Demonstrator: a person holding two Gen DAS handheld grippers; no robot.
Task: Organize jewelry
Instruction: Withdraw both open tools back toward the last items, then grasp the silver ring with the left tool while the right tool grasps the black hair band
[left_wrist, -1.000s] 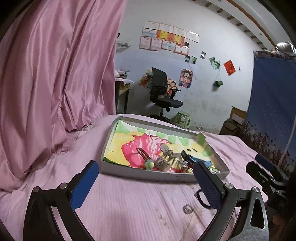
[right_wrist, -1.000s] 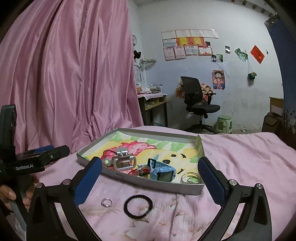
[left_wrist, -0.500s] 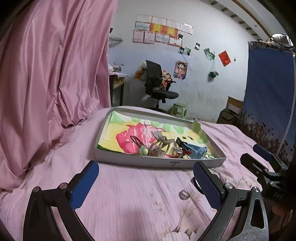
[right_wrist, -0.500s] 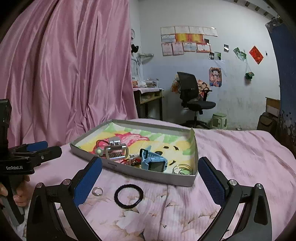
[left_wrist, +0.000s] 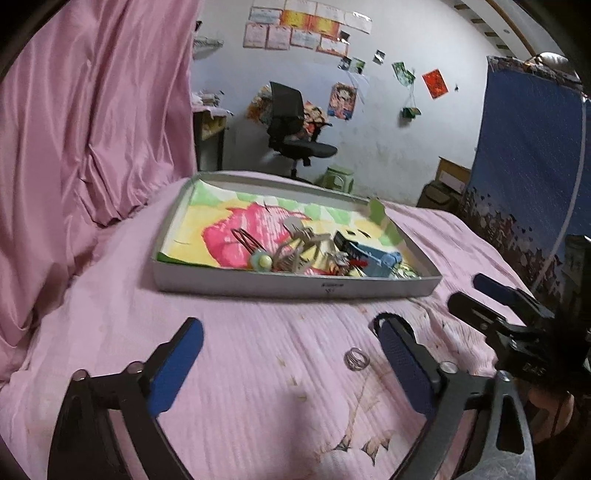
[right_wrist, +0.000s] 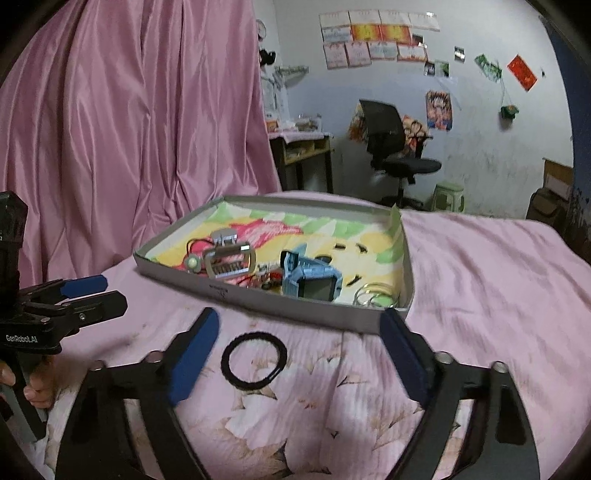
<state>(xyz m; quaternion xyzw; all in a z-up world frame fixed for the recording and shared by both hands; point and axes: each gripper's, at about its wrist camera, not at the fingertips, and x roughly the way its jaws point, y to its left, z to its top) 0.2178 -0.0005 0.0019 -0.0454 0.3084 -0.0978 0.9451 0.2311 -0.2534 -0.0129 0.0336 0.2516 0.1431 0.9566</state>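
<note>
The bedsheet (right_wrist: 480, 280) is pale pink, printed with faint beige flowers near the front. A grey tray (right_wrist: 295, 306) holds a lining in yellow, green and hot pink. Inside lie a light-blue watch (right_wrist: 314, 280), a silver-grey hair clip (right_wrist: 229, 260) and thin silvery bangles (right_wrist: 373, 295). On the sheet a black hair tie (right_wrist: 254, 360) lies beside a silver ring (left_wrist: 357, 359). The left tongs (left_wrist: 291, 365) and right tongs (right_wrist: 299, 354) are black with blue pads. A shiny pink curtain (right_wrist: 129, 129) hangs at the left; a dark blue cloth (left_wrist: 532, 155) speckled with white hangs at the right.
</note>
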